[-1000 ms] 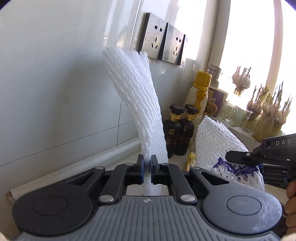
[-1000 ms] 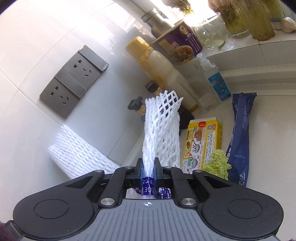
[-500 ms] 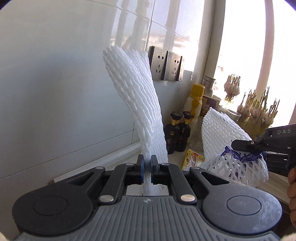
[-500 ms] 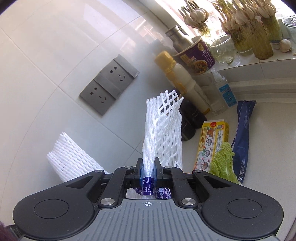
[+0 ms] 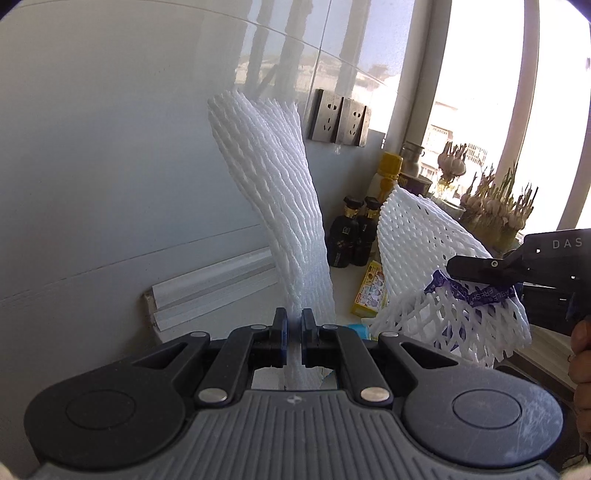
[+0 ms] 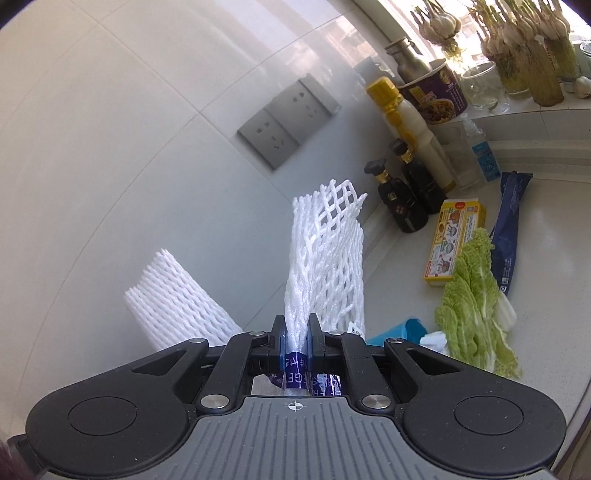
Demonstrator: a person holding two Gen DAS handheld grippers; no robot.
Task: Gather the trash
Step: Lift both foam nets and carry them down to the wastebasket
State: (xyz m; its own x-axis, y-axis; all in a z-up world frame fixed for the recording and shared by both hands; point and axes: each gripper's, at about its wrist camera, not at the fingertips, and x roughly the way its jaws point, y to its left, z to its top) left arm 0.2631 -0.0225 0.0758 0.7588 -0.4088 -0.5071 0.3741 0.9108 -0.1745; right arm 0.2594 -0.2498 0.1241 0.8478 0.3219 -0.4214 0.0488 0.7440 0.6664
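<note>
My left gripper (image 5: 291, 325) is shut on a tight-ribbed white foam sleeve (image 5: 273, 199) that stands up tall in front of the tiled wall. My right gripper (image 6: 295, 328) is shut on an open-mesh white foam net (image 6: 325, 258) with a purple label band. From the left wrist view that mesh net (image 5: 436, 266) hangs at the right, pinched by the right gripper (image 5: 458, 267). The ribbed sleeve (image 6: 173, 291) shows at the left in the right wrist view. Both pieces are held up off the counter.
On the white counter (image 6: 546, 332) lie a cabbage leaf (image 6: 476, 302), a yellow box (image 6: 454, 240), a dark blue wrapper (image 6: 509, 229) and a blue scrap (image 6: 402, 330). Dark bottles (image 6: 399, 203), a yellow-capped bottle (image 6: 410, 122) and garlic bunches (image 6: 517, 29) line the wall and sill.
Both grippers have pulled back and up from the wall with their foam pieces; the sockets and bottles now look smaller and farther. Both grips are unchanged.
</note>
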